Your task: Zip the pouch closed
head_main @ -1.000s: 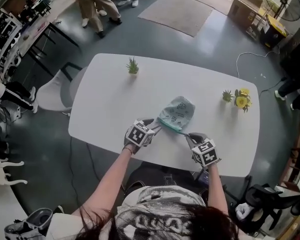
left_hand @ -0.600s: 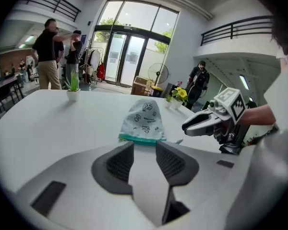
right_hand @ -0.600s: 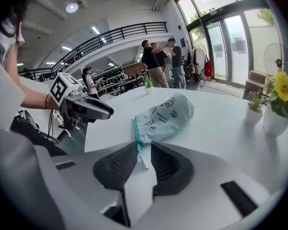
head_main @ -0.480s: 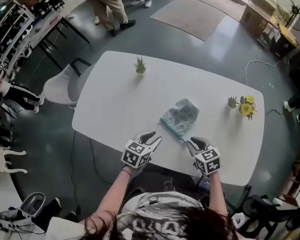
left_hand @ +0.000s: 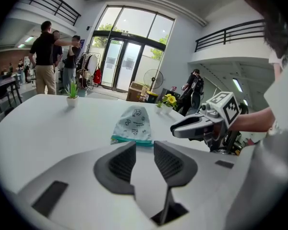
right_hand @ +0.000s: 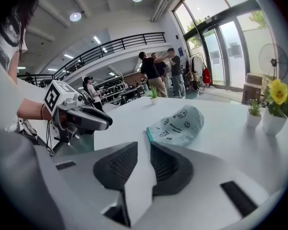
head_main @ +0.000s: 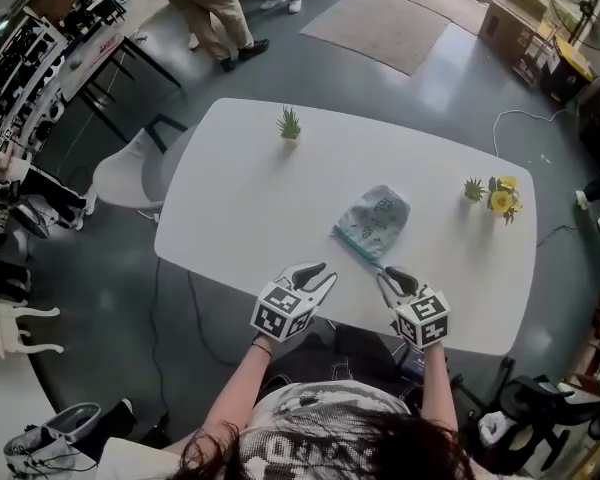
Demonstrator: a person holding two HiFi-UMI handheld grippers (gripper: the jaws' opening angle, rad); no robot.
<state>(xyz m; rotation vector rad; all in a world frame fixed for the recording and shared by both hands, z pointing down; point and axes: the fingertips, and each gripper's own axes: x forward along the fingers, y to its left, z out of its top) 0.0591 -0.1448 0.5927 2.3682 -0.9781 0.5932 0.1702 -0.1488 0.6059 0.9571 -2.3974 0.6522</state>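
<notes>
White oval table [head_main: 240, 198] is the biggest thing here; everything else is placed w/ respect to it. Beige rectangular rug [head_main: 380, 23] lies on the grey floor well beyond the table's far edge. White chair [head_main: 125, 173] is tucked at the table's left end. The pale grey-green printed fabric pouch [head_main: 373, 223] lies flat on the tabletop, right of centre and nearer the near edge, its teal zip edge turned toward that edge; can't tell how far the zip is run. My L claw [head_main: 323, 273] hovers over the table's near edge, jaws apart w/ a clear gap and nothing btwn them; they've just been closing in. My R claw [head_main: 390, 276] hovers over the same edge further right, jaws parted narrowly, nothing btwn them either; they've just been opening. Neither touches the pouch. Yellow flower in a small pot [head_main: 502, 198] stands at the table's right end, a small green plant [head_main: 474, 188] just beside it, and a spiky green plant [head_main: 289, 123] by the far edge.
</notes>
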